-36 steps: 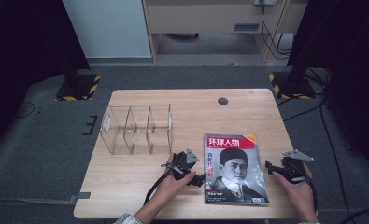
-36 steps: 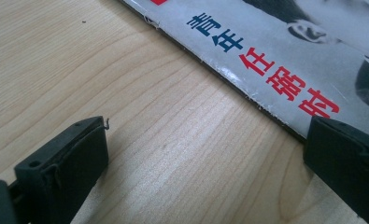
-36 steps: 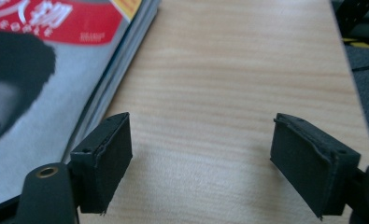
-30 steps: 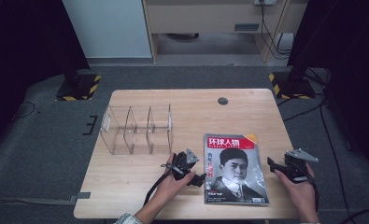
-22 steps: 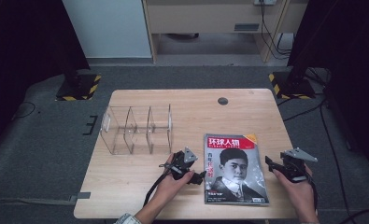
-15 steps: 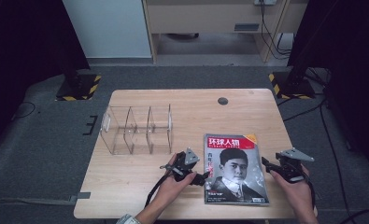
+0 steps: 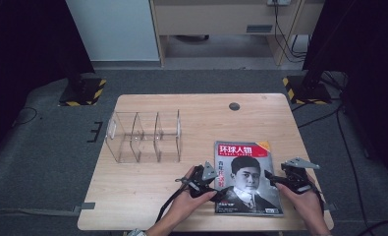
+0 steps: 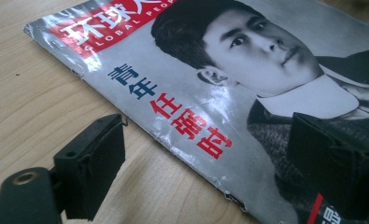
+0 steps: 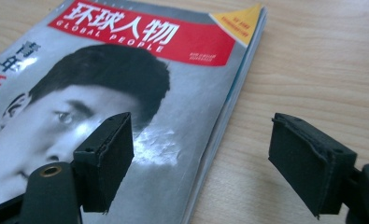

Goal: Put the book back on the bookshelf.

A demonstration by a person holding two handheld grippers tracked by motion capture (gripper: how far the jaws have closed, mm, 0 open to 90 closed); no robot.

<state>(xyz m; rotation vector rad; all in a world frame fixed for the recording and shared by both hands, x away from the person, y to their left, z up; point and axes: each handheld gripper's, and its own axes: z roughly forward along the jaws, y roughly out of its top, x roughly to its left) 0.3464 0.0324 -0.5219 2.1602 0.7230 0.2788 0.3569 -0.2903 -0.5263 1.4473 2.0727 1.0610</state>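
A magazine [image 7: 248, 177] with a red title band and a portrait cover lies flat at the table's front right. My left gripper [image 7: 217, 184] sits at the magazine's left edge. In the left gripper view its jaws [image 8: 210, 140] straddle the spine edge of the magazine [image 8: 247, 70] and have just been closing, with their pads clear of it. My right gripper [image 7: 273, 178] is at the right edge. In the right gripper view the right gripper [image 9: 203, 135] has one jaw over the magazine [image 9: 140, 70] and the other over bare wood. Its jaws have just been opening.
A clear plastic organizer [image 7: 145, 137] with three compartments stands on the wooden table [image 7: 147, 196] at the left middle. A dark round hole [image 7: 234, 106] sits near the table's far edge. Cables trail from both grippers toward the front edge.
The left gripper has crept right onto the magazine's left edge. The right gripper has shifted left toward its right edge. The magazine has not moved.
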